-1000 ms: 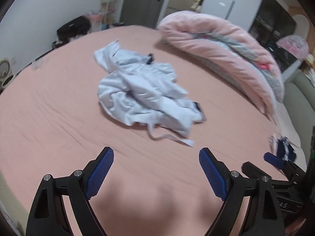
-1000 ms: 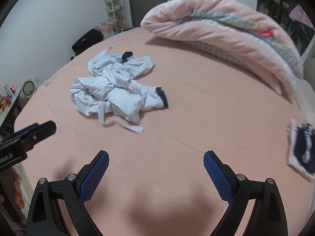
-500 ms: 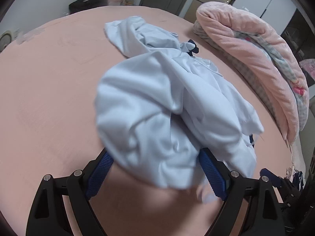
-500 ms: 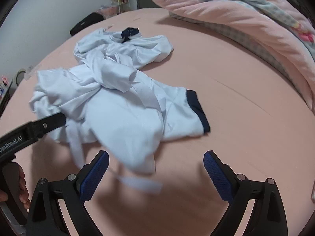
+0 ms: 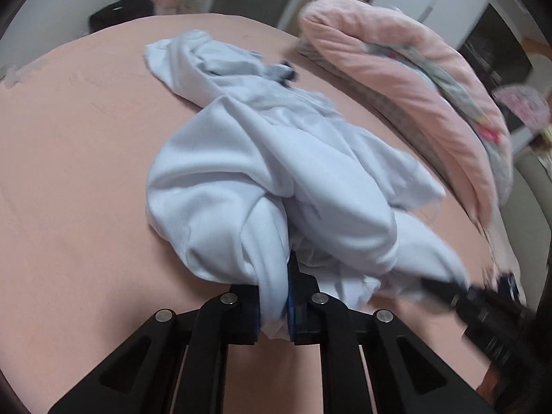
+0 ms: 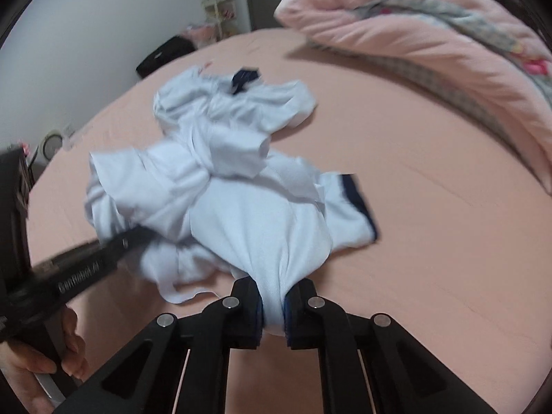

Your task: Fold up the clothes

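Lying crumpled on the pink bedsheet (image 5: 69,172), a pale blue garment (image 5: 262,179) with dark navy trim, bunched up directly ahead of both pairs of fingers and reaching away from them toward the far side of the bed. Pinched at its near edge by the left gripper (image 5: 274,305): jaws just closed, blue pads nearly together, a thick fold of cloth squeezed between them and spilling a little below the tips. Gripped likewise by the right gripper (image 6: 272,314), jaws also just closed, a gathered tuck of the same fabric clamped between its pads, the cloth fanning out and rising beyond the fingertips. Seen from the right wrist, the left tool entering from the left of the fingers, its black arm buried in the garment's near-left folds, with a bare hand (image 6: 38,365) around its handle at the lower left. Seen from the left wrist, the right tool blurred at the lower right of the fingers, touching the garment's right edge. Farther off, beyond and to the right of the fingers, a rolled pink quilt (image 6: 431,45) along the bed's far edge; past the bed, a black bag (image 5: 120,13) near the wall, well apart from the cloth.
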Available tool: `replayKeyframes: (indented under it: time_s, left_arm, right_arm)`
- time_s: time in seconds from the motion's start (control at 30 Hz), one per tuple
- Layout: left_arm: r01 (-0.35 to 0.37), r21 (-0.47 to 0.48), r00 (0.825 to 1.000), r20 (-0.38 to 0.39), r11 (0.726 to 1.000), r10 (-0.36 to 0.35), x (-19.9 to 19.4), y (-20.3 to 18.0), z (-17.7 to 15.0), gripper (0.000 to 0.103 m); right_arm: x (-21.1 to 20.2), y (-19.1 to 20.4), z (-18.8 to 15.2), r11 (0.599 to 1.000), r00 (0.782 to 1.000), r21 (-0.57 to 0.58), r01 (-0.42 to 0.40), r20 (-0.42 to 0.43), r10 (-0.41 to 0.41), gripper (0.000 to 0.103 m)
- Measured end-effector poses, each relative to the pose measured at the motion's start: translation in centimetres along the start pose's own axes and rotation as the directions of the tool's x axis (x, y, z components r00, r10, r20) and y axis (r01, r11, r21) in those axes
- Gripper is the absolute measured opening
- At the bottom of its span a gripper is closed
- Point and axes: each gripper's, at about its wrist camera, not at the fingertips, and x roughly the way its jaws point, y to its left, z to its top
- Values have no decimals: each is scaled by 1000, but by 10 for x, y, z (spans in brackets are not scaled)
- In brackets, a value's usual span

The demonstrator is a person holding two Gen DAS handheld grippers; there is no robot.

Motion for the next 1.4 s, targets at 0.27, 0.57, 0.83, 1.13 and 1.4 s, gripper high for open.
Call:
replayKeyframes:
  time_s: [0.27,0.57,0.83,1.13,1.4]
  left_arm:
    - [139,237,984,-142,962,-107,-65,-106,-61,9]
    - [266,374,943,-292,888,-159,-126,-204,-179,9]
    - [342,339,905,-371,876,-210,-155,-240,-230,9]
    - [237,329,913,-396,914,-95,-110,-254,-253,31]
    - [59,403,982,-190,913,21,-142,-241,-243,35]
  right_arm:
    - [-129,-58,-79,998,999,56,33,34,-35,6]
    - [-250,-136,-231,974,999,220,45,-8,-44,6]
    - [-306,-177,-320,938,999,343,53,-13,-52,6]
    - [-315,-211,-322,930,991,344,131,-38,-125,9]
    - [-316,-225,-345,897,994,429,106,-43,-97,14]
